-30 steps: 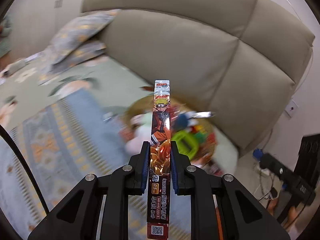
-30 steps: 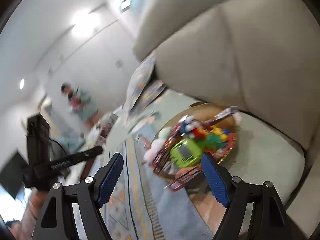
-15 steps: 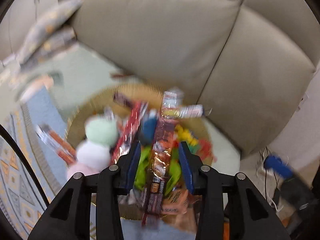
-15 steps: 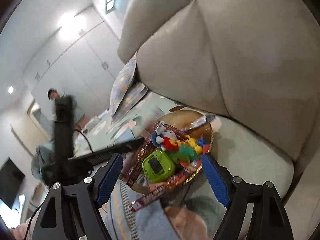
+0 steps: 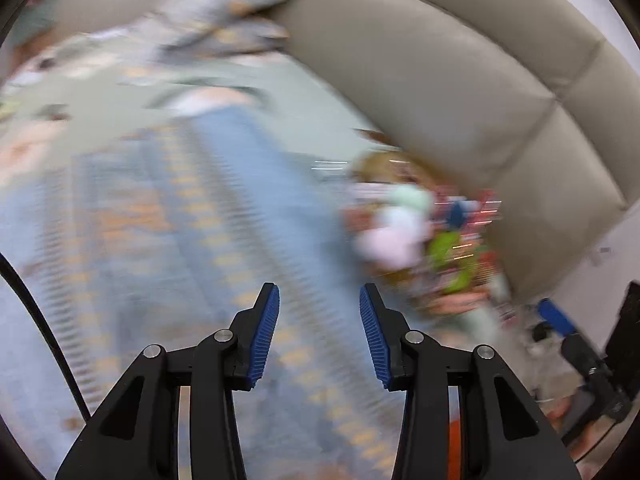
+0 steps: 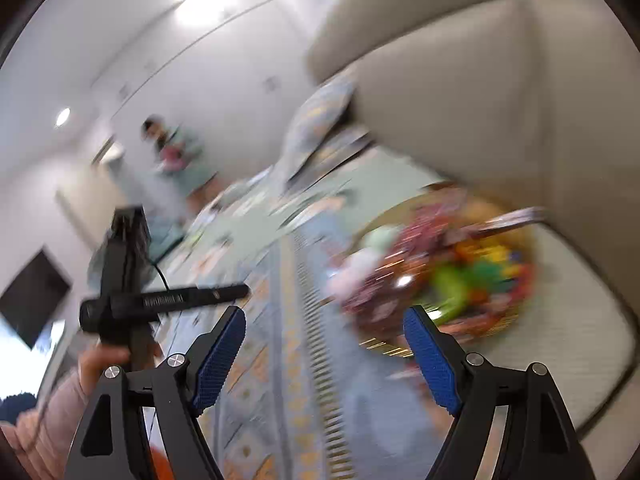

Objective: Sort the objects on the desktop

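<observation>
A round woven basket [image 5: 380,162] full of toys and snack packs sits on the sofa seat, blurred by motion. It holds pale plush balls [image 5: 400,220] and a green toy [image 5: 452,256]. My left gripper [image 5: 319,292] hangs over the blue patterned blanket [image 5: 200,240], left of the basket; its jaws are opening with nothing between them. The right gripper [image 6: 324,312] stands open and empty, with the basket [image 6: 384,346] just beyond its right finger. In the right wrist view a hand [image 6: 100,360] holds the black body of the left tool [image 6: 132,272].
The beige sofa back [image 5: 440,80] rises behind the basket, and a patterned pillow [image 5: 224,20] lies further along the seat. A person [image 6: 180,152] stands far off by the wall. Dark gear and cables [image 5: 580,360] lie on the floor to the right.
The left gripper held a long cartoon-printed snack pack, carried it over the basket and let go. It has since swung left, empty. The right gripper stayed open as its view shifted.
</observation>
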A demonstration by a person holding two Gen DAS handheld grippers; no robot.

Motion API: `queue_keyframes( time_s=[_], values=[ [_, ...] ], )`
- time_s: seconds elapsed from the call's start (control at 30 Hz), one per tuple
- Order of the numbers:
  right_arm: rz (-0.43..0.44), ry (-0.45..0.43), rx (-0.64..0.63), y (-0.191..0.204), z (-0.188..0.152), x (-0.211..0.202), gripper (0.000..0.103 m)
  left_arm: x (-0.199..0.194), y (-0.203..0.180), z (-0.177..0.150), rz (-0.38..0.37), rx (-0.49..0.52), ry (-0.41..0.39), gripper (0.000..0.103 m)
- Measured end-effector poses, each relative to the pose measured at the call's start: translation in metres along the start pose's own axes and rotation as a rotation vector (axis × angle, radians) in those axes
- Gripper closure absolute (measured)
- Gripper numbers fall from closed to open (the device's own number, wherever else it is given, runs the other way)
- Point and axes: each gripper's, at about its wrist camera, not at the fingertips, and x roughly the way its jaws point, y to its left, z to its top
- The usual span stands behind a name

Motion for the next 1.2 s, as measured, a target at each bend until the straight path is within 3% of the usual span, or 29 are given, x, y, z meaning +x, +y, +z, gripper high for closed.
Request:
queue_keyframes(
  time_s=[0.1,0.23,0.33,0.4,0.47,0.53,0.6,0.73,0.8,1.03,1.13,1.2],
  values=[
    [0.04,0.117,-0.114,0.048,-0.02,0.043,0.022,-0.035,0.07,-0.025,0.12,-0.076,-0.009,0.064],
    [-0.028,0.295,-0.244,0.096,-0.05,0.11,0.023,-0.063,0.168,-0.072,0.309,-0.184,-0.019,0.064],
    [-0.102,0.46,-0.18,0.102,-0.073,0.168,0.023,-0.067,0.215,-0.119,0.418,-0.229,-0.004,0.064],
    [-0.125,0.499,-0.134,0.102,-0.082,0.19,0.023,-0.07,0.24,-0.148,0.439,-0.302,-0.016,0.064],
    [-0.169,0.466,-0.144,0.108,-0.088,0.204,0.023,-0.064,0.258,-0.173,0.458,-0.376,-0.027,0.064],
    [-0.215,0.399,-0.191,0.115,-0.092,0.207,0.023,-0.058,0.267,-0.196,0.532,-0.401,-0.05,0.064],
    [-0.28,0.332,-0.261,0.12,-0.099,0.209,0.022,-0.049,0.266,-0.208,0.557,-0.417,-0.064,0.064],
    [-0.358,0.38,-0.377,0.115,-0.122,0.229,0.021,-0.04,0.254,-0.212,0.618,-0.42,-0.153,0.062],
    [-0.399,0.276,-0.393,0.111,-0.129,0.223,0.0,-0.033,0.25,-0.21,0.644,-0.419,-0.192,0.053],
    [-0.398,0.219,-0.342,0.111,-0.14,0.219,0.0,-0.036,0.253,-0.21,0.618,-0.405,-0.183,0.028],
    [-0.381,0.218,-0.327,0.109,-0.142,0.216,0.0,-0.03,0.253,-0.207,0.533,-0.369,-0.163,0.0],
    [-0.374,0.214,-0.321,0.105,-0.14,0.215,0.0,-0.024,0.251,-0.204,0.561,-0.348,-0.135,0.0]
  ],
)
